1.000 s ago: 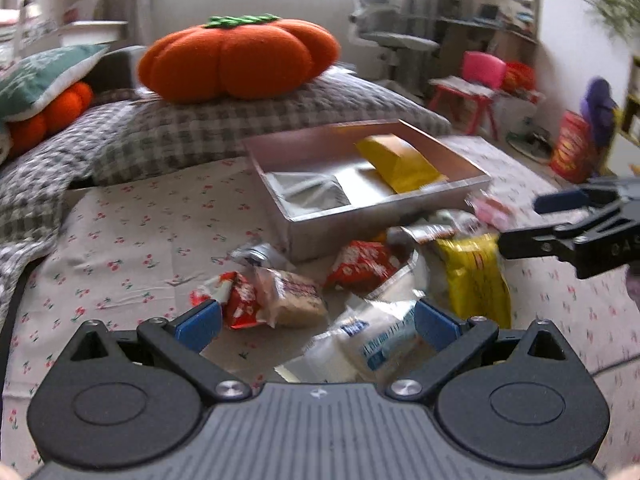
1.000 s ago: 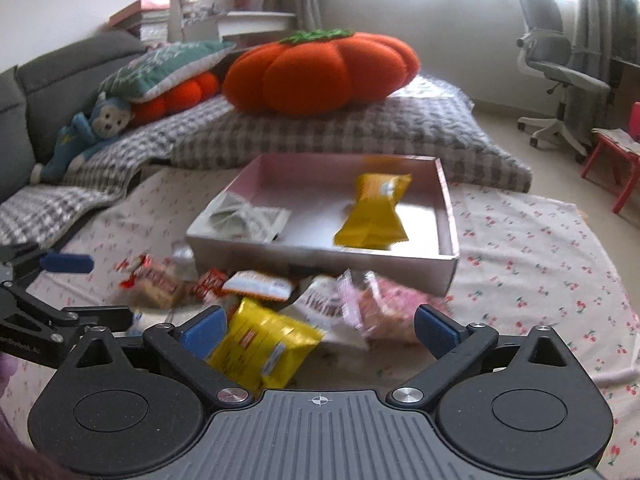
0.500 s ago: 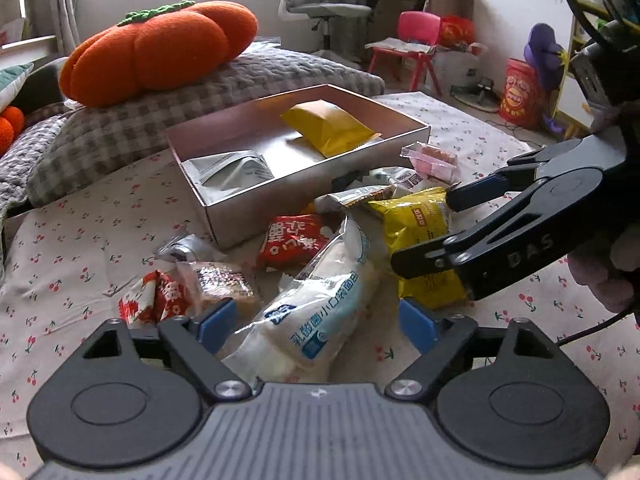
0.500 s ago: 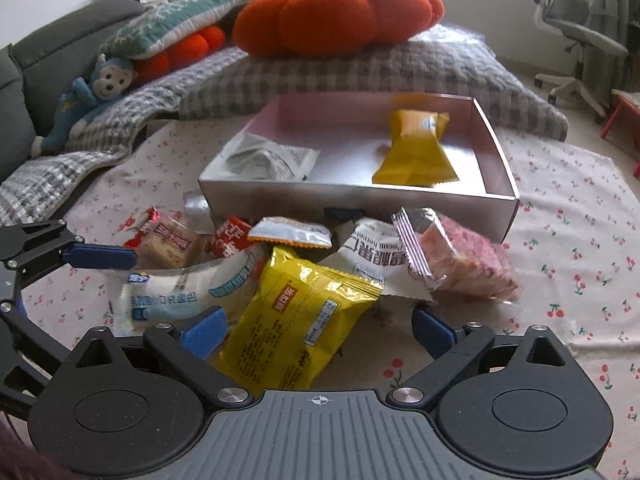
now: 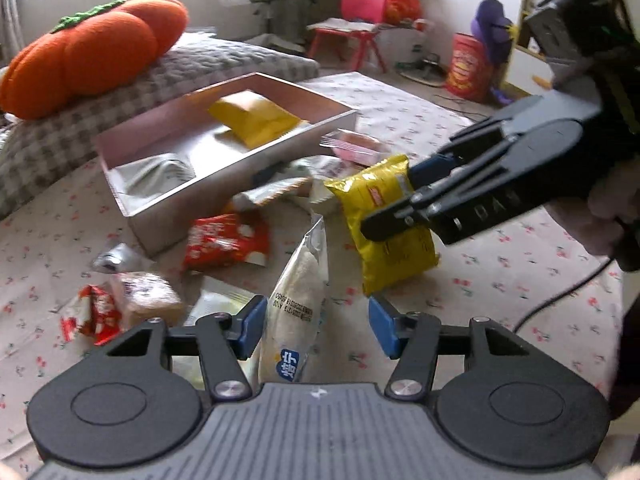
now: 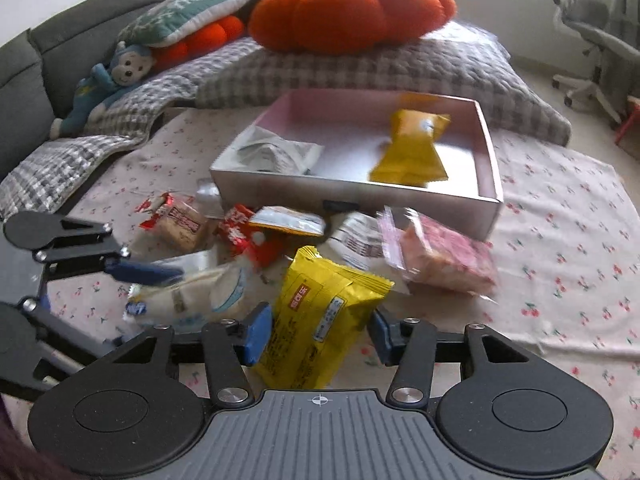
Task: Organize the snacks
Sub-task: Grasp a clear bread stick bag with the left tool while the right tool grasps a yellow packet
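Our left gripper (image 5: 316, 326) is closing on the white bun pack (image 5: 300, 288) and our right gripper (image 6: 320, 334) on the yellow pack (image 6: 320, 320), both before the box (image 6: 360, 194); being light, puffy and slippery, they seem best pinched mid-body.

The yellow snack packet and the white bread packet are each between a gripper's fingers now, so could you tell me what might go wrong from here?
1. The left gripper is closing on the white bread packet near its end; the soft bag could sag or slip.
2. The right gripper is closing on the yellow packet close beside the left gripper; they might collide.
3. The pink box's near wall could snag either packet.
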Available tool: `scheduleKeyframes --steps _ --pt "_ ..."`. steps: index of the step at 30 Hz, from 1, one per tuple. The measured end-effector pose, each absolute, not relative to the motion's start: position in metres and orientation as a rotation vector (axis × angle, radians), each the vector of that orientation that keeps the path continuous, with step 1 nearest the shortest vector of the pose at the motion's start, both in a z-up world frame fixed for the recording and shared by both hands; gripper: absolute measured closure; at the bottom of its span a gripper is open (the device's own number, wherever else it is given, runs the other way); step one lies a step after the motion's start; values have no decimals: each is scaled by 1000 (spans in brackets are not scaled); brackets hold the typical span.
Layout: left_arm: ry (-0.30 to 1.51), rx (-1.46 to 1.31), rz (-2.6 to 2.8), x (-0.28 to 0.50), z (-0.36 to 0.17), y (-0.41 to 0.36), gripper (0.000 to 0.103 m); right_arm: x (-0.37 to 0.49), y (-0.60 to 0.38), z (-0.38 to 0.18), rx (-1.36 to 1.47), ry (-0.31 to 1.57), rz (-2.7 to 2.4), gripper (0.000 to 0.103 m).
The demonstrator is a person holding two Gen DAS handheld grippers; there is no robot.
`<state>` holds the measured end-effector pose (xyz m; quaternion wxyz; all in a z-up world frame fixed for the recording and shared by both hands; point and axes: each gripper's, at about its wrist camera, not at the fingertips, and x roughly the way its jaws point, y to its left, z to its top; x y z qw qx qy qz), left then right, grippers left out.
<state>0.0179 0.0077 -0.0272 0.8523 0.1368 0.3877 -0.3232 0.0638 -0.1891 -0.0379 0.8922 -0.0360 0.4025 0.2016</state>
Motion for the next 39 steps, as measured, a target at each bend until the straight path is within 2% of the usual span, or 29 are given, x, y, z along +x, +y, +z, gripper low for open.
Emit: scheduleKeyframes --steps 4,8,16,22,27,28,31,33,39 --pt "827 327 -658 17 -33 -1 44 63 -200 -39 -51 859 408 50" --pt "840 353 -636 19 -37 -8 47 64 -202 -41 -29 879 403 35" --pt "940 315 -612 25 -42 -14 50 71 -202 -47 23 922 368 33" --pt "1049 166 -544 36 -39 -4 59 78 -206 -53 98 956 341 33" --pt "1066 172 -508 36 -38 -7 68 82 -205 -56 139 989 331 33" --pt "1066 172 -500 35 -38 -8 70 82 -204 -56 136 990 333 33" --pt "1064 161 -481 33 -39 -9 77 82 -202 -55 129 984 332 45" --pt "1063 147 -473 33 -38 -8 82 81 -201 -55 129 986 336 49" --pt "1056 66 -429 36 -34 0 86 79 -200 -51 135 978 373 61"
